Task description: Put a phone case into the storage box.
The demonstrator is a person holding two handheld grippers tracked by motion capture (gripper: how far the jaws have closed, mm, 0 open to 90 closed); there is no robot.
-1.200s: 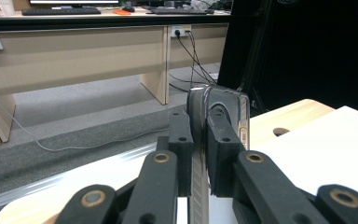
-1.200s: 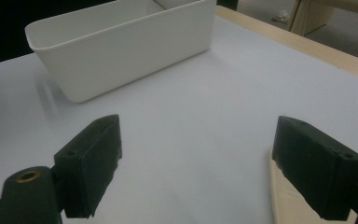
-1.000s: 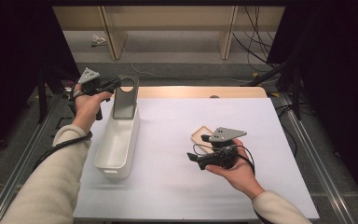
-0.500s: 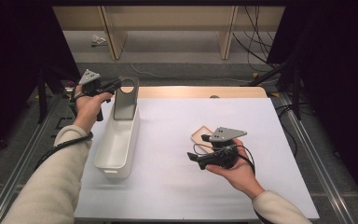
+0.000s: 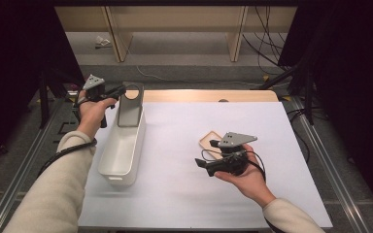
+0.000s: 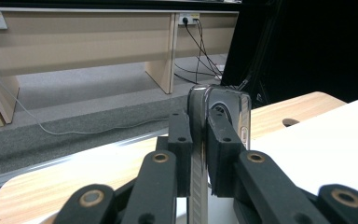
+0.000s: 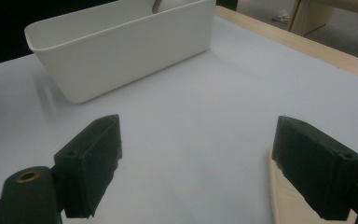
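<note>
Left gripper (image 6: 198, 154) pinches a thin glossy metal plate (image 6: 223, 105); smooth white rectangular bin (image 5: 122, 148).

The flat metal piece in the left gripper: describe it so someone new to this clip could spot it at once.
Start at the long white bin on the left of the white table. At the bin's far end, the left gripper is clamped on a flat metal plate standing upright in it. It is grey and shiny with a round hole near its top, unlike the pale wooden piece by the right gripper.

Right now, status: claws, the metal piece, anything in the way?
Left claw shut on metal piece, upright at bin's far end. Right claw open, low over mat, wooden tile beside it. Nothing between them.
</note>
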